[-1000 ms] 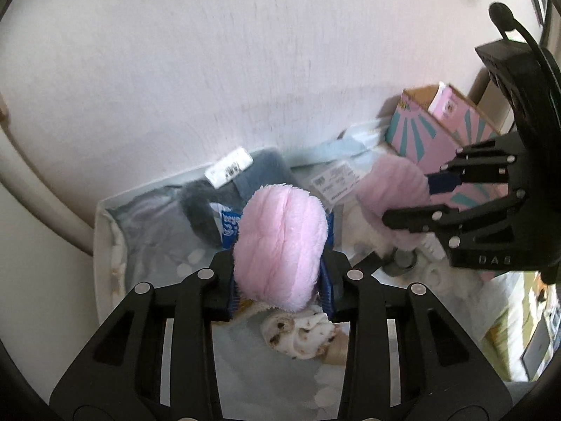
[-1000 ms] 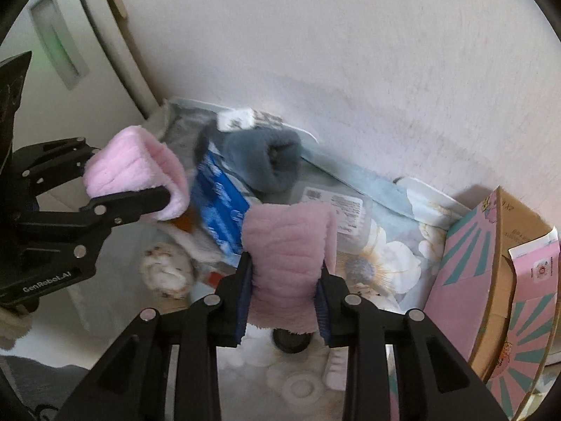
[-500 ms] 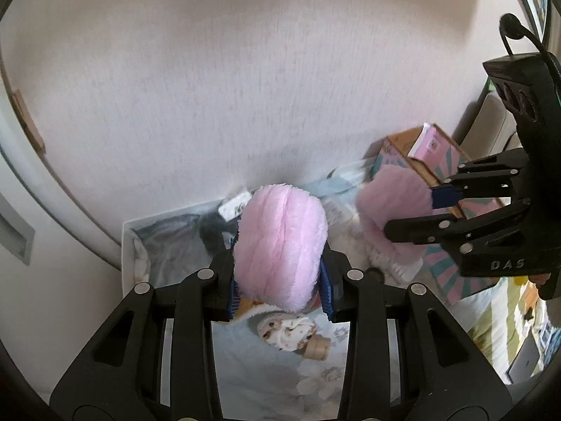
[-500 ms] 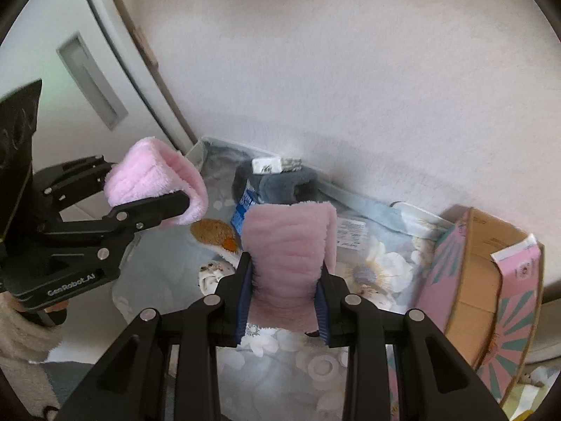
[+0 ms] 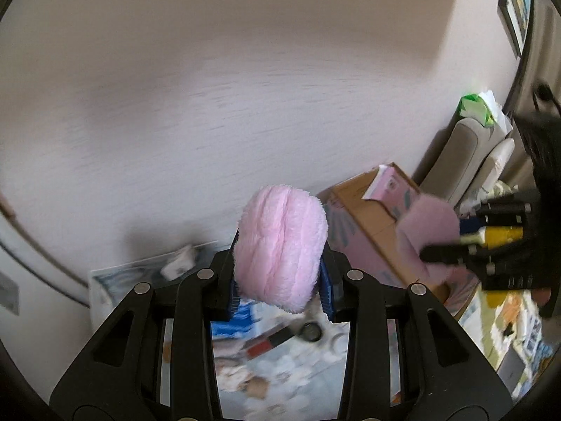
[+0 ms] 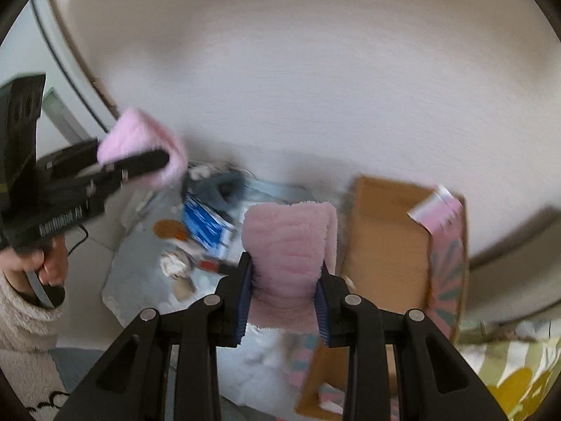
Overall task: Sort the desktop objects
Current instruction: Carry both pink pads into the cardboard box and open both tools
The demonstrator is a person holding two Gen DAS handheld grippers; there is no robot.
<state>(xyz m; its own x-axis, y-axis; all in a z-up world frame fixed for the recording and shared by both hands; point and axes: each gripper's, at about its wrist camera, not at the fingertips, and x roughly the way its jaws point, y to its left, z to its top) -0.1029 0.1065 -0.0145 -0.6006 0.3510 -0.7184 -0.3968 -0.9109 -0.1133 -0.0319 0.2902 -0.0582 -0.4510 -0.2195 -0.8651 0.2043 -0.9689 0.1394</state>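
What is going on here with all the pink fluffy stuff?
A person is tidying a cluttered desk with a hand-held gripper in each hand. The left gripper has its jaws shut on a pink fluffy piece, and the right gripper is clamped on a second pink fluffy piece. Both are held in the air above the flowered cloth, beside an open cardboard box. Other odds and ends lie below.

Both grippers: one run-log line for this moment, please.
left gripper: shut on pink fluffy piece | right gripper: shut on second pink piece | open cardboard box: beside right gripper
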